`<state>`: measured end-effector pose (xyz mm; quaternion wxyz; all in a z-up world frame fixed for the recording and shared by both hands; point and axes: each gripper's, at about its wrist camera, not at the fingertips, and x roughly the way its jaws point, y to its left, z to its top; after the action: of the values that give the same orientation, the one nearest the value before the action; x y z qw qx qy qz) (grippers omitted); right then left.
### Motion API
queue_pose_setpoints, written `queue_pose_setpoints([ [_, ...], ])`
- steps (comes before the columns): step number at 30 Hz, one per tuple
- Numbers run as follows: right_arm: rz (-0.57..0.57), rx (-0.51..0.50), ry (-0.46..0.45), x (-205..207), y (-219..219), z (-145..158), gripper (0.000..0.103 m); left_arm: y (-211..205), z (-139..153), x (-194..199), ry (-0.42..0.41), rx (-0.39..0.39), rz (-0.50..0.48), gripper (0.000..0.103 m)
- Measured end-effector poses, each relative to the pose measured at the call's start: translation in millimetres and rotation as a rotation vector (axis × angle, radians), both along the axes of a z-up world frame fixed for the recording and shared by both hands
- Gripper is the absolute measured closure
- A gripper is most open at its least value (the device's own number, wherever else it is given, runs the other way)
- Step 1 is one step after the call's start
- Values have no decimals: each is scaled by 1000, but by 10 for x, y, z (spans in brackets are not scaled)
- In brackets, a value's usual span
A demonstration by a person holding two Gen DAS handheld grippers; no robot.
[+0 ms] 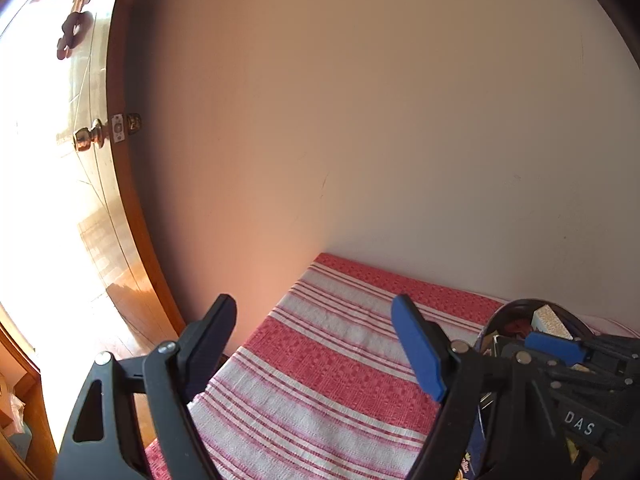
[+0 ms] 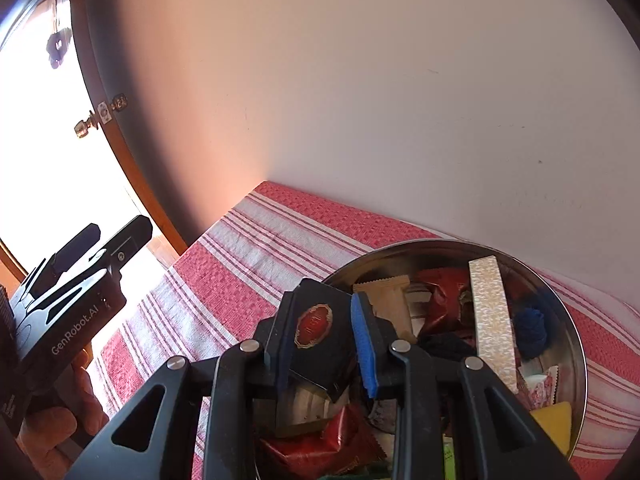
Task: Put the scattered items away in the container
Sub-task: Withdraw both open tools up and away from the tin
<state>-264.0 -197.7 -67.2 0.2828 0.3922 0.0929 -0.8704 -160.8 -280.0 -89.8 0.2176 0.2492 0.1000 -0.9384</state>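
Note:
My right gripper (image 2: 320,338) is shut on a small black box with a red and gold emblem (image 2: 316,326) and holds it over the near left rim of a round metal tin (image 2: 576,344). The tin is full of wrapped sweets, a tall patterned box (image 2: 492,316), a blue yarn ball (image 2: 530,328) and a yellow piece (image 2: 554,420). My left gripper (image 1: 316,344) is open and empty above the red and white striped cloth (image 1: 320,368), left of the tin (image 1: 516,308). The right gripper also shows in the left wrist view (image 1: 556,350).
The striped cloth (image 2: 248,264) covers a surface set against a plain wall (image 2: 360,80). A wooden door with a brass knob (image 1: 90,138) stands at the left, with bright light beyond it. The cloth's left edge drops to the floor.

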Motion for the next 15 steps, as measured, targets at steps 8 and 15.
queue_pose_setpoints([
  [8, -56, 256, 117, -10, 118, 27, 44, 53, 12, -58, 2, 12, -23, 18],
  [15, -228, 305, 175, 40, 809, 86, 44, 307, 29, -108, -11, -72, -49, 14],
])
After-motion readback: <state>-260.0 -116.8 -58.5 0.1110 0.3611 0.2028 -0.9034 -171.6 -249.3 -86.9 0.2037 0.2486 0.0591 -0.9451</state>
